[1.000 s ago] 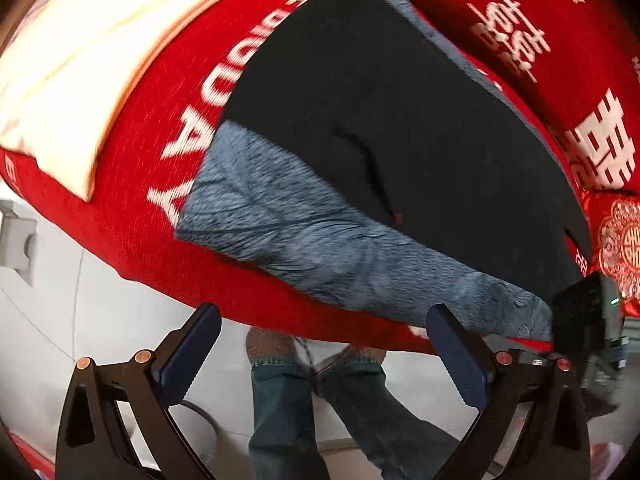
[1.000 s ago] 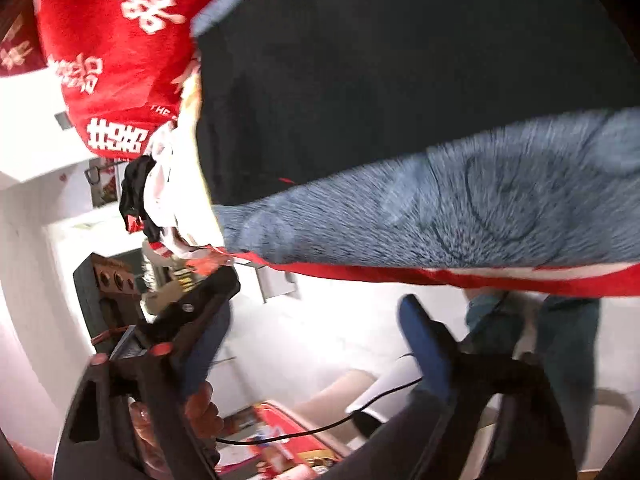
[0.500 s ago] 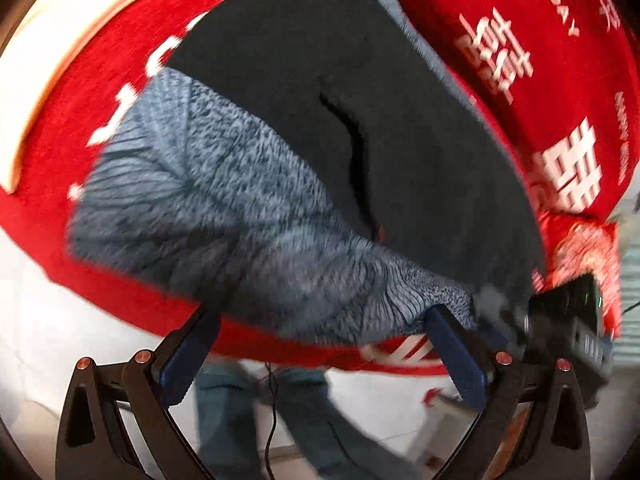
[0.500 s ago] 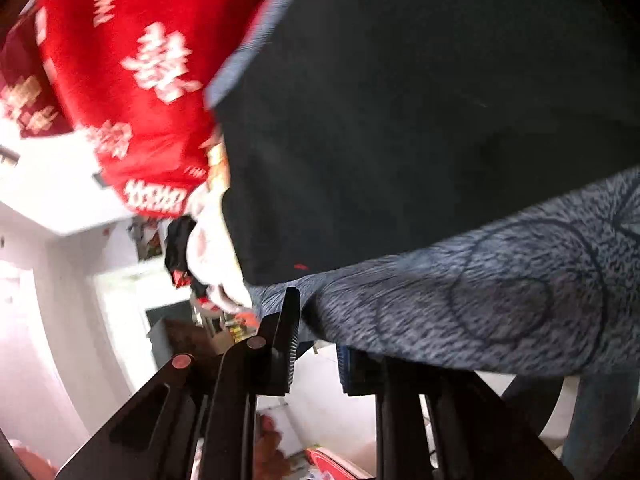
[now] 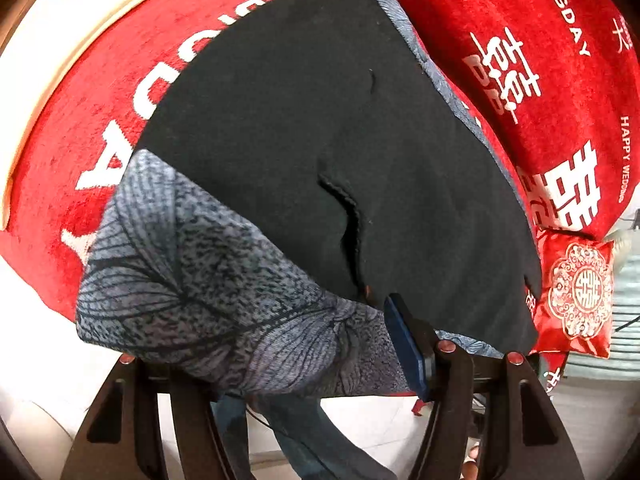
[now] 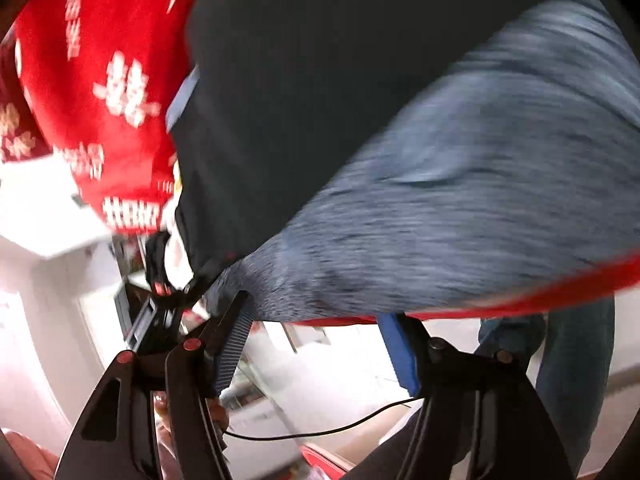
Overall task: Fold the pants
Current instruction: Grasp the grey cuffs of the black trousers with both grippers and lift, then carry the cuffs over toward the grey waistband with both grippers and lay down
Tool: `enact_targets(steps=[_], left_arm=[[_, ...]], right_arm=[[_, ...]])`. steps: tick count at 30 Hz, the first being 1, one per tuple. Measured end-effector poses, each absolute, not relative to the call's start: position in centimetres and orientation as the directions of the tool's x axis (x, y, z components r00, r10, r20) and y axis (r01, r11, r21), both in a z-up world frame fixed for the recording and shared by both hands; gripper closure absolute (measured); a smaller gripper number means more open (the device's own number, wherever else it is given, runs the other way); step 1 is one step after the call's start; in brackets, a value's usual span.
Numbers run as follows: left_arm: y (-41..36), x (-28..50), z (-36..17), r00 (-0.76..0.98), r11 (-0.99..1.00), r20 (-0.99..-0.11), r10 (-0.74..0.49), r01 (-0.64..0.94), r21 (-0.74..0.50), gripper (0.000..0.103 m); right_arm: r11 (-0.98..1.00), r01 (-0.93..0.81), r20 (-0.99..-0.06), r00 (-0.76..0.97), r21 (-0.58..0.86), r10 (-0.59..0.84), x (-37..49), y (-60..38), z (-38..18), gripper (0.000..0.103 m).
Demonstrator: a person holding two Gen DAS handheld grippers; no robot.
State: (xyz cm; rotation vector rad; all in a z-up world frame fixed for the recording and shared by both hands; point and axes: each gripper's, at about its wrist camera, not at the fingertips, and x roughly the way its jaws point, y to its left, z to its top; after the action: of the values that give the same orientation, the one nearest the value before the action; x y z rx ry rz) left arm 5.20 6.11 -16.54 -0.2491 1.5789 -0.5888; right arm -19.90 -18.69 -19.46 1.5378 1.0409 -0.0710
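Pants on a red blanket, both grippers at the near hem

The pants (image 5: 328, 152) lie flat on a plush red blanket (image 5: 80, 152) with white lettering: matte black cloth, a curved pocket slit, and a grey-blue band with a veined leaf print along the near edge. The left gripper (image 5: 280, 360) has been closing, its blue-padded jaws half spread with the printed band bunched between them. The right gripper (image 6: 316, 344), blurred, has been opening, jaws apart at the band's corner.

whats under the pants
A red blanket with white lettering shows around the pants on the left, top and right. Whatever lies directly beneath the dark fabric and the grey patterned end is covered.
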Motion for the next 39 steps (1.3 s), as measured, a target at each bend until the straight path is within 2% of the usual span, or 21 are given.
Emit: enact_targets(steps=[2,4,5,6,7,8,10,14,19,22,27,28,29,30,31,32,35,37,39], left_arm=[[6.1,5.2,-16.9,-0.117,0.848,-0.869,-0.48,0.192,-0.494,0.038],[5.7,5.2,-17.0,-0.113,0.854,-0.881,-0.46,0.215,-0.474,0.038],[5.1,4.9,-16.8,-0.104,0.858,-0.892,-0.44,0.244,-0.452,0.041],[5.0,4.7,-16.7,-0.092,0.861,-0.9,-0.427,0.264,-0.435,0.051],[4.8,4.5,-16.7,-0.1,0.851,-0.898,-0.428,0.289,-0.438,0.075],[4.9,4.5,-16.8,-0.121,0.837,-0.885,-0.449,0.29,-0.464,0.084],[4.7,4.5,-16.5,-0.119,0.839,-0.884,-0.451,0.28,-0.466,0.084],[4.1,5.4,-12.8,-0.066,0.839,-0.884,-0.463,0.288,-0.461,0.084],[2.7,8.8,-8.3,-0.01,0.819,-0.848,-0.529,0.253,-0.514,0.084],[-0.3,11.6,-6.9,0.033,0.818,-0.849,-0.527,0.291,-0.496,0.084],[-6.3,17.7,-7.7,0.092,0.845,-0.869,-0.486,0.303,-0.441,0.083],[-7.5,19.1,-8.6,0.11,0.86,-0.882,-0.459,0.304,-0.41,0.073],[-8.0,19.7,-9.0,0.131,0.872,-0.889,-0.438,0.302,-0.385,0.047],[-8.7,21.1,-10.2,0.183,0.906,-0.908,-0.377,0.277,-0.32,0.033],[-9.0,21.6,-10.9,0.209,0.924,-0.917,-0.34,0.256,-0.284,0.013],[-9.4,22.7,-12.3,0.227,0.943,-0.929,-0.293,0.227,-0.242,0.008],[-9.9,23.8,-14.2,0.221,0.965,-0.951,-0.217,0.197,-0.174,0.008],[-9.6,23.4,-13.3,0.24,0.968,-0.948,-0.209,0.192,-0.165,0.008],[-9.1,22.8,-11.7,0.262,0.972,-0.945,-0.193,0.186,-0.147,0.008]], right_arm=[[0.057,0.639,-0.57,0.638,0.767,0.518,-21.3,-19.5,-19.9,0.036],[-0.057,0.602,-0.508,0.718,0.797,0.476,-22.0,-19.9,-20.6,0.036],[-0.111,0.576,-0.472,0.753,0.81,0.459,-22.2,-20.1,-21.1,0.037],[-0.138,0.559,-0.454,0.773,0.817,0.444,-22.5,-20.3,-20.9,0.042],[-0.156,0.562,-0.454,0.778,0.813,0.435,-22.5,-20.3,-21.1,0.068],[-0.164,0.584,-0.474,0.767,0.795,0.433,-22.6,-20.3,-21.2,0.094],[-0.175,0.617,-0.504,0.748,0.767,0.432,-22.8,-20.4,-20.9,0.094],[0.127,0.634,-0.61,0.64,0.763,0.468,-19.1,-21.8,-14.5,0.094],[0.301,0.55,-0.617,0.587,0.779,0.524,-12.9,-26.3,-8.1,0.094],[0.355,0.498,-0.607,0.569,0.791,0.554,-8.7,-29.7,-5.8,0.093],[0.4,0.468,-0.613,0.532,0.788,0.584,-2.2,-35.8,-6.6,0.09],[0.387,0.473,-0.607,0.528,0.791,0.595,-0.9,-36.6,-7.4,0.09],[0.376,0.48,-0.601,0.511,0.793,0.615,1.0,-37.9,-8.7,0.09],[0.383,0.49,-0.611,0.492,0.783,0.62,1.5,-38.5,-10.1,0.09],[0.397,0.508,-0.632,0.469,0.765,0.618,2.5,-39.2,-11.3,0.089],[0.404,0.529,-0.648,0.439,0.746,0.623,3.8,-39.9,-13.1,0.089],[0.327,0.603,-0.63,0.4,0.728,0.666,5.4,-41.7,-18.0,0.089],[0.326,0.599,-0.62,0.387,0.732,0.682,5.9,-41.8,-18.1,0.087],[0.401,0.549,-0.641,0.362,0.734,0.677,6.3,-41.2,-16.4,0.068]])
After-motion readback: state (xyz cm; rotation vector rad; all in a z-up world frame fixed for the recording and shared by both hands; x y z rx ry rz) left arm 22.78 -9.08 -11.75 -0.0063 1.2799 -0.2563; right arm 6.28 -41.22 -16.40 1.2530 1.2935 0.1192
